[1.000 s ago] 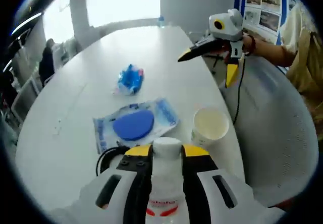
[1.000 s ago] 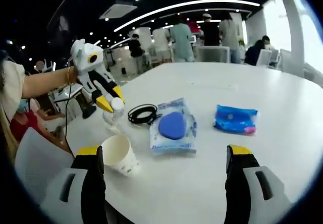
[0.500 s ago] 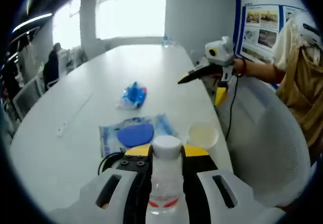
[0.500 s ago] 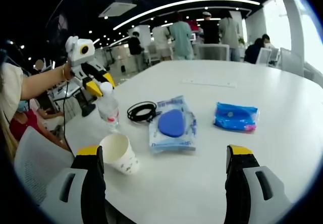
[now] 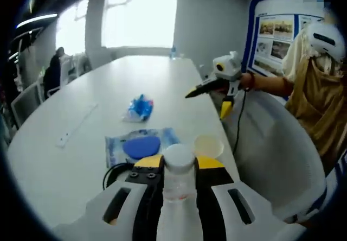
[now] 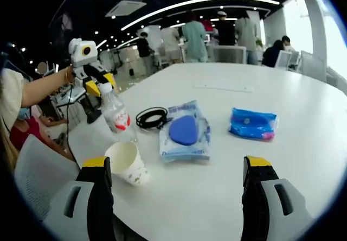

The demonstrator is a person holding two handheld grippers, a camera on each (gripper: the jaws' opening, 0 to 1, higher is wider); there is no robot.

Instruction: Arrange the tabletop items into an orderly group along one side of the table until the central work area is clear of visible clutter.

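White counter (image 6: 303,186) in open-plan office, carrying paper cup (image 6: 128,165), black cable coil (image 6: 152,118), pouch with blue disc (image 6: 184,132) and blue packet (image 6: 252,125). Left gripper (image 6: 96,84) clamped on clear bottle (image 6: 116,115), lifted off counter near cup, tilted. Right gripper (image 6: 179,197) jaws spread wide, nothing held, low over near edge.

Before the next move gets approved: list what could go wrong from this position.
1. The left gripper holds the water bottle by its neck, lifted and tilted above the paper cup; if it swings, it could knock the cup over.
2. The cup stands close to the table edge, so a nudge might send it off.
3. The black cable lies coiled beside the blue packet; set on it, the bottle may stand unsteadily.
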